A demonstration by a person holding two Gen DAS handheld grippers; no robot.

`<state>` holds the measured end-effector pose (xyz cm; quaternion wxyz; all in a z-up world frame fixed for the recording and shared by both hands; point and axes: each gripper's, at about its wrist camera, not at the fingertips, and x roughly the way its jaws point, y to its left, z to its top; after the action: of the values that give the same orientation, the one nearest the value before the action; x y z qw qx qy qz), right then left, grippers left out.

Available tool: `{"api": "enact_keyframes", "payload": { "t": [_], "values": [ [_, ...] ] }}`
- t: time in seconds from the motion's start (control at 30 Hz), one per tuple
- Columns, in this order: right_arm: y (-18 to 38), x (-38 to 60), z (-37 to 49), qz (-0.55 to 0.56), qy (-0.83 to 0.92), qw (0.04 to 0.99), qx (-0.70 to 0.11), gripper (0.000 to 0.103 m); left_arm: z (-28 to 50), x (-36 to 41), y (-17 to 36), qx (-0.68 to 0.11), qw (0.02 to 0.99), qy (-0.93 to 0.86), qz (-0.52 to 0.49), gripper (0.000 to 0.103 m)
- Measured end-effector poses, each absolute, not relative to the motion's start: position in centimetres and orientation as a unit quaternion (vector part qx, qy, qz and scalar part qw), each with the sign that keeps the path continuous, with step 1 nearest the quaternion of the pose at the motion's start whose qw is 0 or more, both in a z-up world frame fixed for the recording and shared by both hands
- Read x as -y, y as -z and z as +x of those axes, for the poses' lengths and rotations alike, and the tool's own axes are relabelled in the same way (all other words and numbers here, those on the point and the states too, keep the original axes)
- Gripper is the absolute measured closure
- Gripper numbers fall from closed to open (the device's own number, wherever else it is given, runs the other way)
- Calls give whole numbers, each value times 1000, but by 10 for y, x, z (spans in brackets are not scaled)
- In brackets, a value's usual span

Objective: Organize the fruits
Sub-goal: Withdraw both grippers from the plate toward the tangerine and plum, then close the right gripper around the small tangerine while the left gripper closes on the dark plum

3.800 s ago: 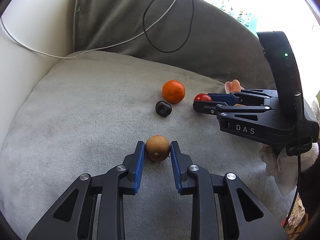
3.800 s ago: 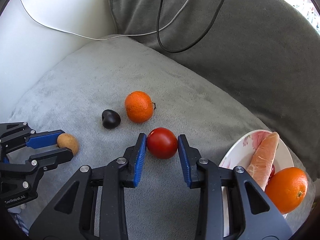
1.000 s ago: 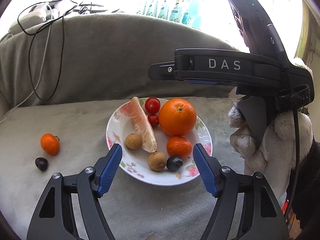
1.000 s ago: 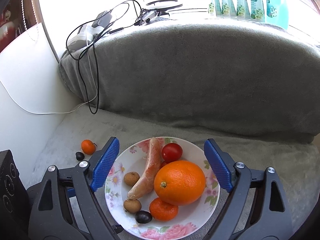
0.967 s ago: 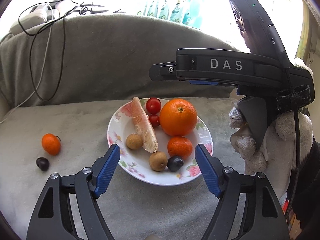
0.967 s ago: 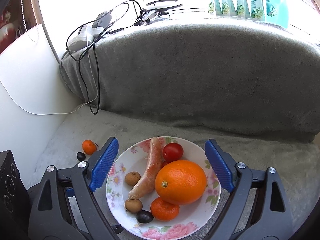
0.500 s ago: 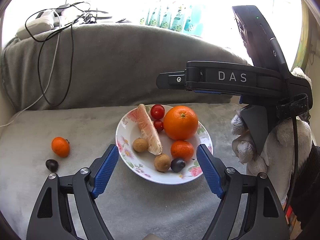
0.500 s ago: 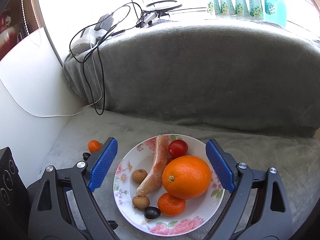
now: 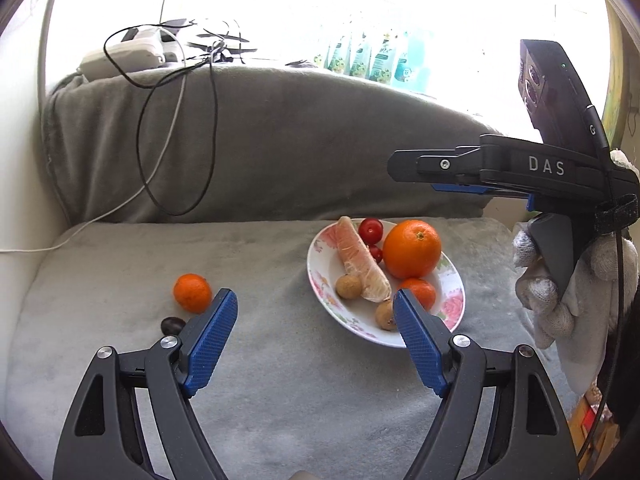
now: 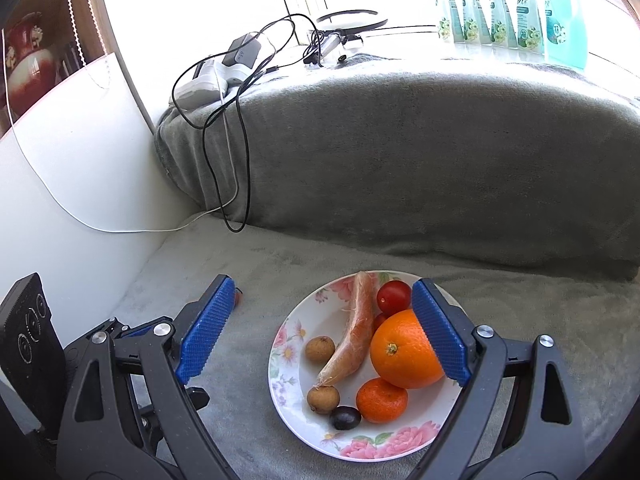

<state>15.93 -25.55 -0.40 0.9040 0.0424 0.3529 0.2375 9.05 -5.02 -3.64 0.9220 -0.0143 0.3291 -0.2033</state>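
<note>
Hovering above the grey cushion [image 9: 280, 380], the left gripper [image 9: 314, 332] stood with its blue pads spread wide and nothing between them. The right gripper [image 10: 324, 328] was likewise wide open and empty, held over the flowered plate [image 10: 380, 446] — in the left wrist view it reached in from the right, gripped by a white-gloved hand [image 9: 568, 280].

On the plate lay a large orange [image 10: 402, 356], a small mandarin [image 10: 380, 400] just in front of it, a pale peeled citrus segment [image 10: 352, 332] running lengthwise, two brown longan-like fruits [image 10: 320, 349] beside the segment, a dark grape [image 10: 345, 417] at the near rim, and a cherry tomato [image 10: 394, 296] at the far side, with a second red one partly hidden behind the orange.

Two fruits sat on the cushion, well apart from the plate: a second mandarin [image 9: 192, 293] and a dark plum-like fruit [image 9: 172, 324] just in front of it, close by the left gripper's left finger.

Cables [image 9: 160, 128] trailed down the grey back cushion [image 10: 400, 152], and spray bottles [image 10: 512, 8] lined the bright sill behind.
</note>
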Motion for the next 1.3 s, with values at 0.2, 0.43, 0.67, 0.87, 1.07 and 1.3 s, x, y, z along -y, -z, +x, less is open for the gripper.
{"api": "enact_keyframes", "payload": {
  "t": [0.2,0.43,0.67,0.87,1.07,1.3],
  "values": [
    [3,234,156,35,-259,897,-357,11,91,17,42,-338,925,171,-10,23],
    [7,203,158,33,-285,883,-371,11,96,-10,58,-361,922,143,-15,34],
    [15,169,171,41,-305,862,-402,11,105,-23,68,-376,915,143,-27,48],
    [30,147,188,75,-320,835,-442,16,118,-32,80,-395,905,152,-49,61],
    [51,126,201,89,-320,813,-478,29,128,-34,86,-403,901,154,-50,65],
    [76,117,221,119,-293,799,-512,45,140,-35,91,-408,898,154,-52,68]
  ]
}}
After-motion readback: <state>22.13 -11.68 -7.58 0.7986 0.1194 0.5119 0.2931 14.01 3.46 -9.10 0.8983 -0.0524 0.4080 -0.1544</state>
